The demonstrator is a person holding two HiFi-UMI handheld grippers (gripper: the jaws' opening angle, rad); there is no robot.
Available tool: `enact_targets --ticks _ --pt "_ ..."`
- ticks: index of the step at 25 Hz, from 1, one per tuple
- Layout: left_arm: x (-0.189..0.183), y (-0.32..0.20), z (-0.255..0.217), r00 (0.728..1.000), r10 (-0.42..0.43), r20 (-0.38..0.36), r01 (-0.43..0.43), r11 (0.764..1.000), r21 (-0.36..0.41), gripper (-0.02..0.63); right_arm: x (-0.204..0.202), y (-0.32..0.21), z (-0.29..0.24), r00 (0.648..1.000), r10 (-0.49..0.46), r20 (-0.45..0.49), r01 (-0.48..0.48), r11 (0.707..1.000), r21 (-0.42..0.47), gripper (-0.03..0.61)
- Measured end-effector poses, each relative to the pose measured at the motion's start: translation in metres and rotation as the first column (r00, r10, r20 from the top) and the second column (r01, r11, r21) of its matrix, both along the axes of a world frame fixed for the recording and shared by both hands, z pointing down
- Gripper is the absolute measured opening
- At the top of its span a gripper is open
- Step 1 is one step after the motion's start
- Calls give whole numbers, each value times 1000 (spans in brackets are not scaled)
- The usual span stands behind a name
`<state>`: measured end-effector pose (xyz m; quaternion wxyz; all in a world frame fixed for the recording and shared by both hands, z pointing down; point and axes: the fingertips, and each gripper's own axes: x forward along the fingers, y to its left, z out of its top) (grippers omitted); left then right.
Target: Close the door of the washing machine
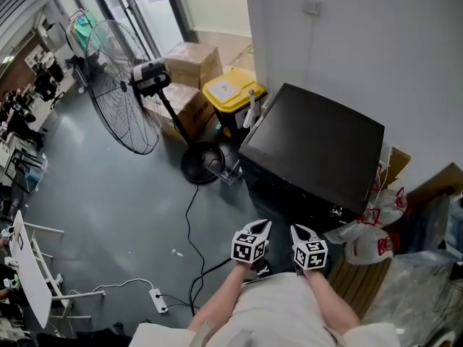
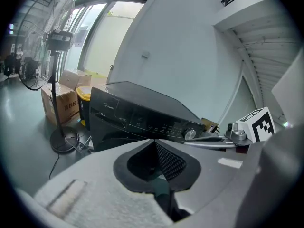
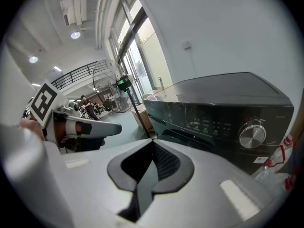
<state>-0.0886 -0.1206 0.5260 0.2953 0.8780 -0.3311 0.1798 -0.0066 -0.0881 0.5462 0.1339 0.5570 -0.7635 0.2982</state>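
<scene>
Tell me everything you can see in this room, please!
Washing machine: one, black, against the white wall.
Fan: one, black, on a stand left of the machine.
Boxes: two, brown, behind the fan.
Bin: one, yellow lid, between boxes and machine.
Bags: at least two, white with red, right of the machine.
Power strip: one, white, on the grey floor.
Left gripper: one, grey, shut, empty, before the machine.
Right gripper: one, grey, shut, empty, beside the left.
</scene>
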Motion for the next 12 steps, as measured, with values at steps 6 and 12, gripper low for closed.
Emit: enact_targets --ticks 6,12 --pt "-5 0 3 1000 -8 1 8 1000 -16 2 -3 -2 -2 1000 -9 2 9 1000 10 2" --pt "-8 -1 9 1000 -25 -6 25 999 -42 2 -6 -1 1 1000 -18 2 18 1000 1 2"
